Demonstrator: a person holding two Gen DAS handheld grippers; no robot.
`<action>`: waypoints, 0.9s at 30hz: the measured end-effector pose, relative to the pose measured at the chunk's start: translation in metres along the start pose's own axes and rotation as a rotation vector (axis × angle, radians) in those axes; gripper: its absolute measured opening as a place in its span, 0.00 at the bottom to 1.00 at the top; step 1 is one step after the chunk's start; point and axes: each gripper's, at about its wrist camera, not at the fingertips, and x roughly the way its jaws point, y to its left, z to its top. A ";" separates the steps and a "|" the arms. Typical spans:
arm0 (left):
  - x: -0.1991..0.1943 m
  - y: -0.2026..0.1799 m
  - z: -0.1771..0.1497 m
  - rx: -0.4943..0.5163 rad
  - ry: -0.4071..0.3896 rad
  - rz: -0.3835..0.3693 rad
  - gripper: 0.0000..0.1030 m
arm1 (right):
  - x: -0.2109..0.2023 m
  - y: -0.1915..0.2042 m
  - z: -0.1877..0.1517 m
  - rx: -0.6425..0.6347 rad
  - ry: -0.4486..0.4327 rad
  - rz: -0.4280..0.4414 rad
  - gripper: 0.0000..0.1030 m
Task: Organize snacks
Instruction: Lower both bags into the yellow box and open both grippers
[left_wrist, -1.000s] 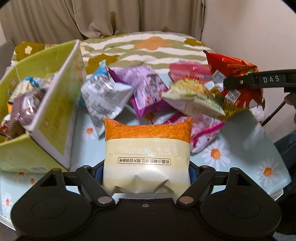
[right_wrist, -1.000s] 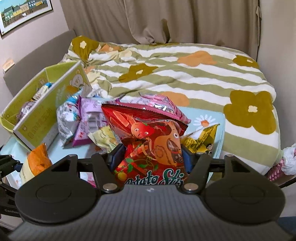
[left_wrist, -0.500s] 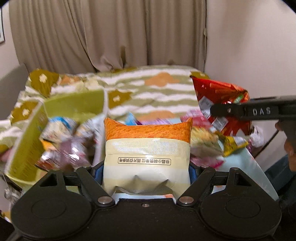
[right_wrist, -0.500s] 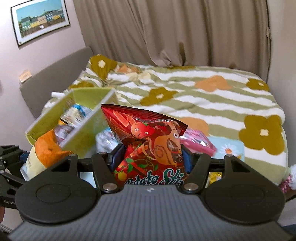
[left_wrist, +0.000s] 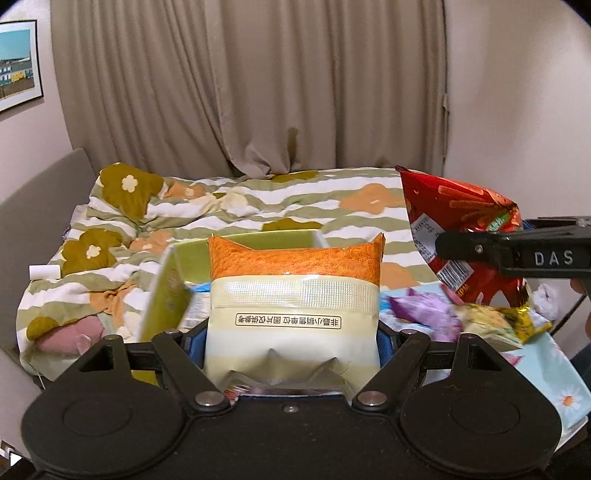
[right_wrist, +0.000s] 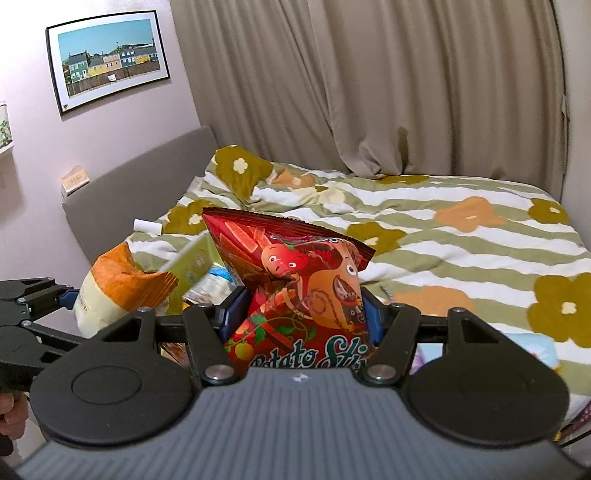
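Observation:
My left gripper (left_wrist: 291, 339) is shut on an orange-and-cream snack bag (left_wrist: 293, 295), held up in front of the green cardboard box (left_wrist: 166, 295). That bag also shows in the right wrist view (right_wrist: 122, 291). My right gripper (right_wrist: 297, 317) is shut on a red Potato Sticks bag (right_wrist: 295, 280), held in the air; it shows at the right of the left wrist view (left_wrist: 458, 236). The green box (right_wrist: 192, 258) sits behind the two bags and holds several snack packets.
Purple (left_wrist: 421, 314) and yellow (left_wrist: 495, 325) snack packets lie on the light blue daisy cloth (left_wrist: 554, 380) at right. A bed with a striped flower quilt (right_wrist: 443, 229) fills the background, with a grey headboard (right_wrist: 140, 192) and curtains behind.
Both grippers have lifted with their bags and tilted up, so the view now shows more of the bed and curtain. The left bag has moved over to the green box.

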 end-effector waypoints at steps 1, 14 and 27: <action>0.004 0.011 0.002 -0.003 0.003 -0.002 0.81 | 0.007 0.010 0.003 0.000 0.001 -0.001 0.75; 0.074 0.105 0.036 -0.008 0.077 -0.087 0.81 | 0.089 0.086 0.024 0.107 0.042 -0.118 0.75; 0.161 0.096 0.053 -0.011 0.186 -0.121 0.83 | 0.148 0.073 0.040 0.149 0.097 -0.186 0.75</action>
